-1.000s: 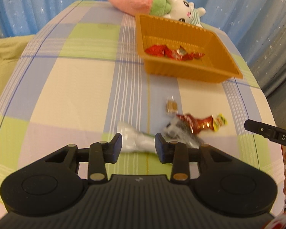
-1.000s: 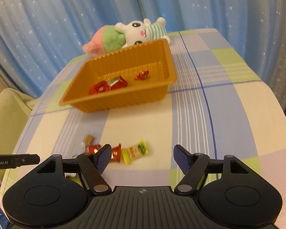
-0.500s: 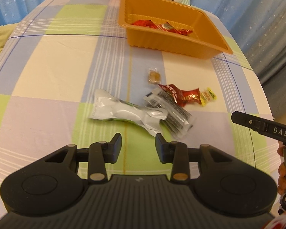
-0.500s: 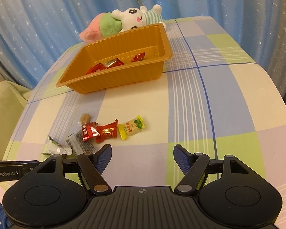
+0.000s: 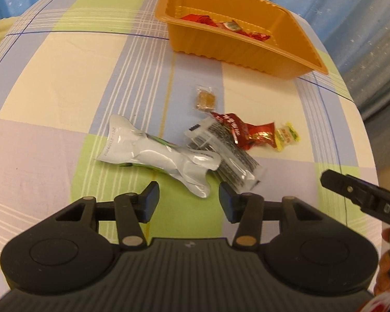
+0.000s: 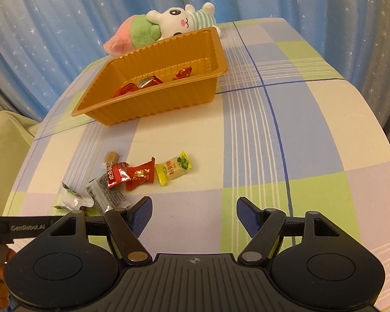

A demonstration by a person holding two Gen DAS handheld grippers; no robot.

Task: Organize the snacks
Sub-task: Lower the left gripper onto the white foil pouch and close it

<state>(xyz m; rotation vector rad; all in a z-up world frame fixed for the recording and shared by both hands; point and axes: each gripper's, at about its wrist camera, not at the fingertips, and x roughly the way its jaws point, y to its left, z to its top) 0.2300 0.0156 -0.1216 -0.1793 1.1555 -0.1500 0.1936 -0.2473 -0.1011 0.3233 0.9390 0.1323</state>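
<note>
A crumpled silver packet [image 5: 153,156] lies on the checked tabletop [image 5: 52,78], well short of the orange tray [image 5: 247,52] that holds red-wrapped sweets [image 5: 208,20]. Touching it is a clear, dark-printed packet [image 5: 221,150], then a red wrapper [image 5: 244,132] and a yellow candy [image 6: 173,170]. The left gripper [image 5: 188,199] and right gripper [image 6: 193,214] hover with jaws wide, holding nothing. Readable writing: "GenRobot.AI", "DAS".

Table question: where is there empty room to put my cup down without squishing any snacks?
The big bare stretch of tablecloth lies right of the yellow candy and the orange tray. Another bare patch sits left of the silver packet. It is crowded around the red wrappers, where the loose snacks bunch together.
</note>
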